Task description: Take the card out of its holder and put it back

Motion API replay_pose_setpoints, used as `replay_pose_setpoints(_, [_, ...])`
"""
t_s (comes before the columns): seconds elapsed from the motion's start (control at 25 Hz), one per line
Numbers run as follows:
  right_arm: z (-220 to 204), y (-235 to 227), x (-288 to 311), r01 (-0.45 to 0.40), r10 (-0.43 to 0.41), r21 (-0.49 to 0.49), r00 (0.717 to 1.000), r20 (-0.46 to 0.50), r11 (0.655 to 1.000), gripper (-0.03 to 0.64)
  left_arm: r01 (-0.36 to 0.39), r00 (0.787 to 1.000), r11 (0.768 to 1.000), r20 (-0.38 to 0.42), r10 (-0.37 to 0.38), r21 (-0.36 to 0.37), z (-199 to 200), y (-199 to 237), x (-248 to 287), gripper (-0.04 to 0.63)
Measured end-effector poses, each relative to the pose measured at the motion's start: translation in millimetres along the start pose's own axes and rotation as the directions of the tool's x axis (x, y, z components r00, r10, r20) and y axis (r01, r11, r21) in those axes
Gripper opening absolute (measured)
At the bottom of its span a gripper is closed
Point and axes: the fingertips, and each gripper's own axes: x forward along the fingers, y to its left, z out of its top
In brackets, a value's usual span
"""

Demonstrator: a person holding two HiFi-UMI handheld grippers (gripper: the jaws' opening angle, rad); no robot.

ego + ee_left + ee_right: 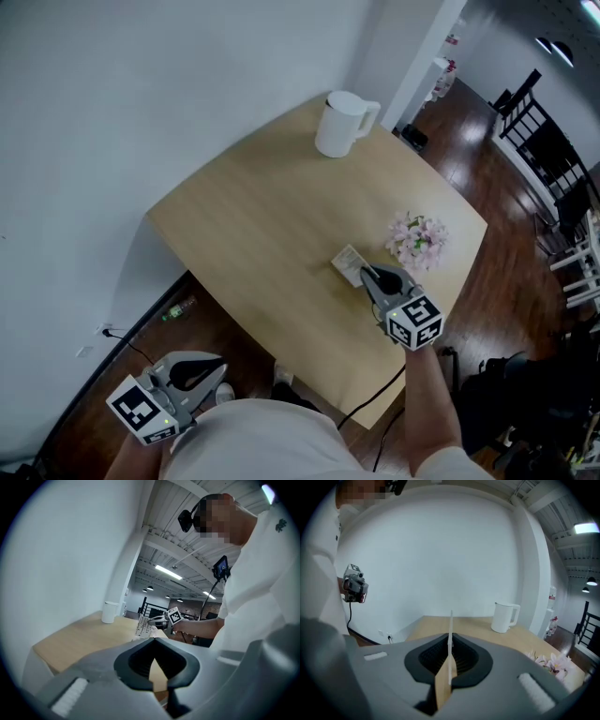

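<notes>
A pale card (350, 263) stands near the right front part of the wooden table (253, 225). My right gripper (368, 275) is shut on it from the near side. In the right gripper view the card (450, 625) shows edge-on as a thin white line pinched between the jaws. From the left gripper view the card (142, 626) stands upright on the table with the right gripper (157, 620) at its edge. I cannot tell its holder apart from it. My left gripper (211, 367) hangs low, off the table's near left side, shut on nothing (153, 640).
A white kettle (345, 122) stands at the table's far corner. Pink flowers (419, 239) lie just right of the card. A white wall runs along the left. Black chairs (553, 150) and dark wood floor lie to the right. A cable (141, 352) trails on the floor.
</notes>
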Motion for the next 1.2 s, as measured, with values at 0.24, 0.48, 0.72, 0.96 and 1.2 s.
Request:
replay_pose_setpoints(0.24, [29,91,-19,-0.035,0.035,-0.035,0.999,0.010,0.999,0.021,0.012,1.000,1.000,0.021,-0.012,0.021,-14,-5,-50,0.005])
replay_pose_setpoints(0.48, [50,188,-37,-0.073,0.074,-0.041,0.997,0.030,0.996,0.021,0.027,0.999,0.998,0.028,-0.028,0.053,-29,-7,-96,0.005])
replay_pose_setpoints(0.72, [66,283,-61,-0.114,0.116,-0.044,0.992,0.050,0.993,0.021,0.058,0.998,0.996,0.021,-0.060,0.074,-51,-14,-136,0.005])
replay_pose_setpoints(0.96, [63,339,-79,-0.117,0.119,-0.031,0.992,0.044,0.993,0.021,0.081,0.997,0.992,0.000,-0.081,0.092,-71,-18,-159,0.005])
replay_pose_setpoints(1.2, [60,344,-87,-0.096,0.097,-0.009,0.995,0.039,0.995,0.021,0.111,0.994,0.986,0.001,-0.112,0.125,-71,-27,-163,0.005])
